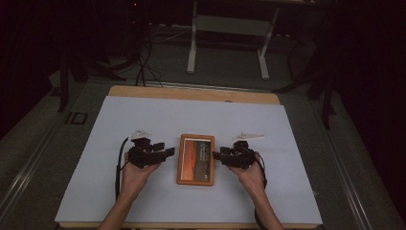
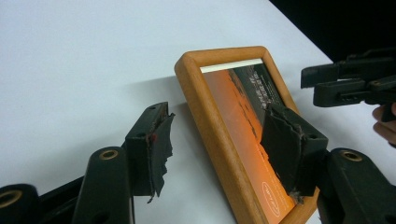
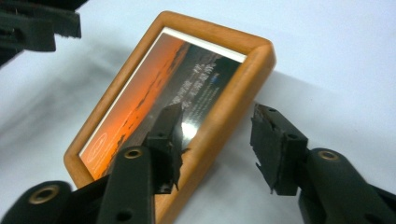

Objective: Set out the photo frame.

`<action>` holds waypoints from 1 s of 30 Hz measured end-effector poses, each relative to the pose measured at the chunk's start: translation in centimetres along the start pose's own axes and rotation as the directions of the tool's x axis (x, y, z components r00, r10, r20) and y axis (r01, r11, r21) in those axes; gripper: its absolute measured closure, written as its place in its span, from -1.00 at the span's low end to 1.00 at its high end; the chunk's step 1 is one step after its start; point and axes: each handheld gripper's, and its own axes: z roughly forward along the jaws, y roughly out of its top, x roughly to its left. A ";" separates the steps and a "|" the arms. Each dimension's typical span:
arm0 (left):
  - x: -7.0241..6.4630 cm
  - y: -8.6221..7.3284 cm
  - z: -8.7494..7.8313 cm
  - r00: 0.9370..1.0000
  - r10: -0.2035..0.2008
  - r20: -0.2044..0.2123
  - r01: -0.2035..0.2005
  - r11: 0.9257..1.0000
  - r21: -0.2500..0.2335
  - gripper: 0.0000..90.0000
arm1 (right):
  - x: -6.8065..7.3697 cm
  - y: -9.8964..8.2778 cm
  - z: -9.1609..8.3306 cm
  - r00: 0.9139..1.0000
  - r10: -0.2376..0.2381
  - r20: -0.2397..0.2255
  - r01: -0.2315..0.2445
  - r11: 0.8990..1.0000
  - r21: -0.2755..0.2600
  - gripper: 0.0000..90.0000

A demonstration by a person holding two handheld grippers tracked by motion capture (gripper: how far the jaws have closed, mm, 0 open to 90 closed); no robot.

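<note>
A wooden picture frame (image 1: 195, 159) with an orange sunset photo lies flat on the white table cover (image 1: 143, 120). My left gripper (image 1: 170, 152) is at the frame's left edge, open, its jaws straddling the left rail of the frame (image 2: 210, 126). My right gripper (image 1: 216, 155) is at the frame's right edge, open, its jaws straddling the right rail of the frame (image 3: 224, 116). In the left gripper view my left gripper (image 2: 217, 149) has one jaw over the photo and one over the cover. In the right gripper view my right gripper (image 3: 215, 147) stands the same way.
The white cover spreads over a wooden table (image 1: 191, 93). Beyond it stand a white table stand (image 1: 227, 40) on the dark floor and cables (image 1: 143, 57) at the back left. The other gripper (image 2: 350, 81) shows at the far right of the left gripper view.
</note>
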 end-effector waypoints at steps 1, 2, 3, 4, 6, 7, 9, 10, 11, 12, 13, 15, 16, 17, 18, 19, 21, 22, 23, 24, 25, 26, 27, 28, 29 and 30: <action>0.0 0.0 0.0 1.000 0.000 0.000 0.000 1.000 0.000 -0.06 | 0.0 0.0 0.0 1.000 0.000 0.000 0.000 1.000 0.000 0.10; -0.2 0.0 0.0 1.000 0.014 -0.005 -0.014 1.000 -0.002 -0.06 | 0.3 0.1 0.0 1.000 -0.021 0.009 0.021 1.000 0.005 0.06; -0.2 0.0 0.0 1.000 0.021 -0.004 -0.021 1.000 -0.004 -0.06 | 0.7 0.3 0.1 0.998 -0.054 0.019 0.053 0.998 0.012 0.04; -0.2 0.0 -0.1 1.000 0.024 0.005 -0.024 1.000 -0.008 -0.06 | 0.9 0.4 0.1 0.997 -0.067 0.026 0.066 0.998 0.015 0.06; -0.3 0.0 -0.3 0.999 0.032 0.020 -0.031 0.999 -0.024 -0.07 | 1.3 0.5 0.3 0.994 -0.091 0.053 0.090 0.996 0.031 0.09; -0.4 0.0 -0.4 0.999 0.040 0.020 -0.039 0.999 -0.028 -0.09 | 1.5 0.6 0.4 0.993 -0.100 0.060 0.098 0.995 0.034 0.11; -0.4 0.0 -0.6 0.999 0.047 0.024 -0.046 0.998 -0.037 -0.10 | 1.7 0.7 0.6 0.990 -0.121 0.078 0.118 0.992 0.037 0.17; -0.4 0.0 -0.7 0.998 0.047 0.028 -0.046 0.998 -0.041 -0.11 | 1.8 0.7 0.6 0.987 -0.131 0.090 0.128 0.991 0.039 0.22; -0.4 0.0 -0.8 0.999 0.047 0.026 -0.046 0.998 -0.047 -0.12 | 1.8 0.8 0.6 0.985 -0.143 0.101 0.139 0.989 0.040 0.26; -0.3 0.1 -0.9 0.999 0.042 0.026 -0.041 0.998 -0.049 -0.12 | 1.9 0.8 0.6 0.983 -0.148 0.107 0.145 0.989 0.037 0.30; -0.2 0.1 -1.0 0.999 0.038 0.027 -0.037 0.998 -0.053 -0.13 | 2.0 0.8 0.6 0.981 -0.156 0.114 0.154 0.988 0.033 0.34; -0.1 0.1 -1.1 0.999 0.035 0.026 -0.033 0.998 -0.059 -0.14 | 2.1 0.9 0.6 0.975 -0.178 0.129 0.177 0.984 0.023 0.39; -0.1 0.1 -1.2 0.999 0.037 0.029 -0.036 0.998 -0.060 -0.15 | 2.2 0.9 0.5 0.973 -0.187 0.139 0.186 0.982 0.018 0.42; -0.1 0.1 -1.2 0.999 0.042 0.026 -0.041 0.997 -0.060 -0.15 | 2.2 1.0 0.5 0.971 -0.192 0.145 0.193 0.981 0.008 0.47; -0.2 0.1 -1.2 0.999 0.044 0.022 -0.043 0.997 -0.058 -0.15 | 2.3 1.1 0.5 0.970 -0.193 0.146 0.195 0.981 0.000 0.52; -0.2 0.1 -1.3 0.999 0.046 0.017 -0.045 0.997 -0.056 -0.14 | 2.2 1.2 0.5 0.970 -0.196 0.142 0.199 0.980 -0.007 0.59; -0.4 0.0 -1.3 0.998 0.055 0.011 -0.055 0.997 -0.050 -0.13 | 2.2 1.4 0.6 0.970 -0.201 0.134 0.204 0.979 -0.016 0.71; -0.4 0.0 -1.3 0.998 0.061 0.006 -0.061 0.997 -0.047 -0.12 | 2.3 1.5 0.6 0.970 -0.205 0.133 0.209 0.978 -0.019 0.76; -0.5 0.0 -1.3 0.998 0.066 0.001 -0.066 0.997 -0.046 -0.11 | 2.3 1.6 0.7 0.967 -0.212 0.139 0.217 0.976 -0.020 0.82; -0.5 0.0 -1.3 0.997 0.073 -0.003 -0.073 0.996 -0.043 -0.10 | 2.3 1.7 0.8 0.965 -0.221 0.143 0.226 0.974 -0.020 0.88; -0.5 0.0 -1.4 0.997 0.078 -0.007 -0.078 0.996 -0.041 -0.10 | 2.4 1.8 1.0 0.962 -0.227 0.150 0.232 0.972 -0.021 0.94; -0.6 0.0 -1.4 0.996 0.083 -0.011 -0.084 0.996 -0.041 -0.09 | 2.3 1.9 1.1 0.960 -0.232 0.155 0.238 0.971 -0.022 0.98; -0.6 0.0 -1.4 0.996 0.087 -0.015 -0.088 0.995 -0.045 -0.08 | 2.3 2.0 1.3 0.959 -0.234 0.158 0.241 0.970 -0.025 0.99; -0.6 -0.1 -1.5 0.995 0.094 -0.018 -0.094 0.994 -0.049 -0.08 | 2.3 2.2 1.4 0.959 -0.237 0.158 0.244 0.969 -0.026 1.00; -0.7 0.0 -1.6 0.994 0.106 -0.027 -0.107 0.993 -0.051 -0.08 | 2.2 2.3 1.5 0.958 -0.237 0.160 0.244 0.970 -0.024 1.00; -0.8 0.0 -1.6 0.993 0.114 -0.039 -0.116 0.992 -0.053 -0.08 | 2.2 2.5 1.7 0.957 -0.240 0.161 0.247 0.969 -0.027 1.00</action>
